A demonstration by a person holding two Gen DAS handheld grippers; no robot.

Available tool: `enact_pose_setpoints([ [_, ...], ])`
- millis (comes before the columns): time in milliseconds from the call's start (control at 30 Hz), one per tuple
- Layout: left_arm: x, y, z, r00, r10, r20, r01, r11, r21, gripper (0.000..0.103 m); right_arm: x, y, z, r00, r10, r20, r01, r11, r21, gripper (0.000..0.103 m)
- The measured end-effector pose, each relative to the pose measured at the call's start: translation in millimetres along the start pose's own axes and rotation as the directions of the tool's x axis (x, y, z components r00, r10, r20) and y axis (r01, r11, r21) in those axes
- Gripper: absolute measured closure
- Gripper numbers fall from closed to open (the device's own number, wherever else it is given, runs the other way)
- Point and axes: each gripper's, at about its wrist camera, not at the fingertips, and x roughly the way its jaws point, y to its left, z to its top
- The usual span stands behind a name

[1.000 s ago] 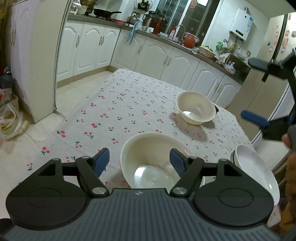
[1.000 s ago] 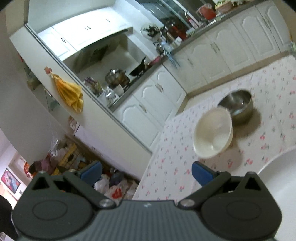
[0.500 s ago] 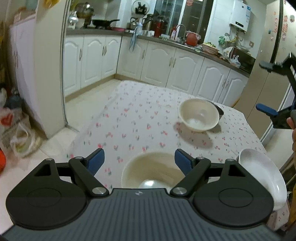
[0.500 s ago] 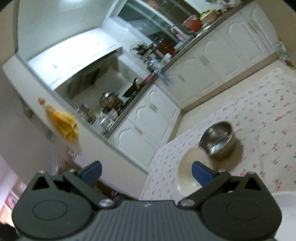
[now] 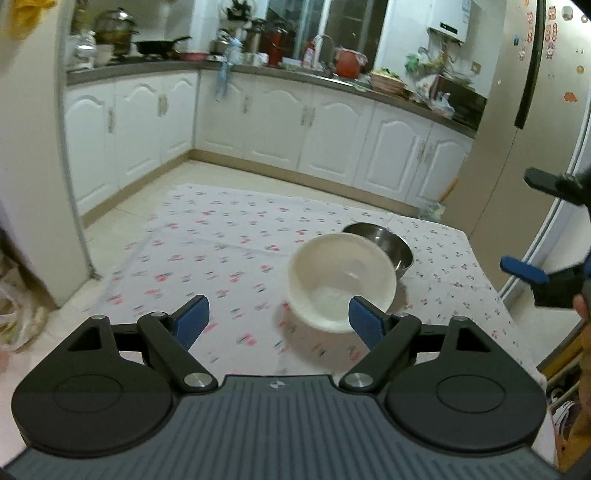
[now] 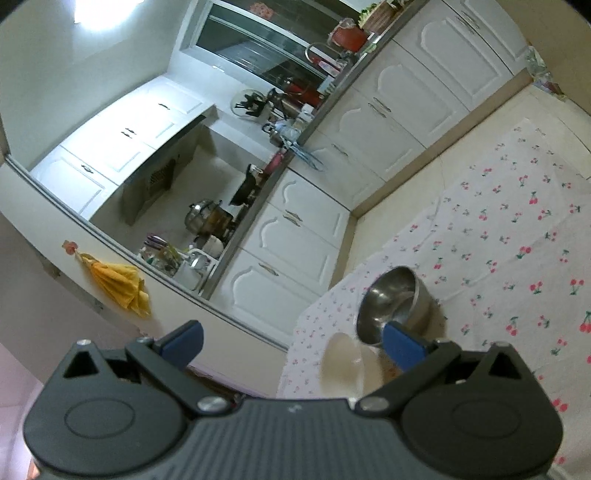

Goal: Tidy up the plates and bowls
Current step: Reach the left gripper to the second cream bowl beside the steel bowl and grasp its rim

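cream round ceramic bowl (image 5: 341,282) sitting on cherry-print tablecloth (image 5: 221,251), touching steel bowl (image 5: 384,245) behind; lying ahead-right of left gripper (image 5: 277,317), jaws standing wide apart, empty. right gripper (image 6: 291,343) also gaping, empty, viewing same bowls from side.

I see white cabinets (image 5: 280,129) running in an L under a grey countertop (image 5: 391,94). Above it sits a dark window (image 5: 325,26); right of it stands a tall fridge (image 5: 517,122). Below lie pale floor tiles (image 5: 147,199) and a cherry-print tablecloth (image 5: 229,240).
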Motion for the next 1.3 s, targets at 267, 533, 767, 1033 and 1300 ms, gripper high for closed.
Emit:
enact_pose_setpoints([
  [267, 73, -2, 4, 0.998, -0.007, -0.058, 0.006, 1.000, -0.023, 0.008, 3, -18, 10, 1.000, -0.001, -0.024, 0.002, 0.999, 0.035, 0.000],
  [533, 113, 5, 5, 0.991, -0.022, -0.132, 0.019, 1.000, -0.022, 0.020, 12, -29, 12, 0.998, 0.003, -0.057, 0.001, 0.998, 0.066, 0.000],
  [767, 128, 0, 12, 0.981, -0.030, -0.192, 0.027, 1.000, -0.016, 0.038, 21, -34, 12, 0.996, -0.002, -0.087, 0.009, 0.996, 0.084, 0.000],
  [1033, 125, -13, 8, 0.972, -0.079, -0.222, 0.083, 0.997, 0.007, 0.066, 30, -37, 6, 0.992, -0.001, -0.126, 0.014, 0.995, 0.097, 0.000],
  [1300, 113, -38, -4, 0.954, -0.119, -0.274, 0.136, 0.990, 0.047, 0.067, 37, -40, 0, 0.986, -0.034, -0.161, 0.050, 0.994, 0.096, 0.000],
])
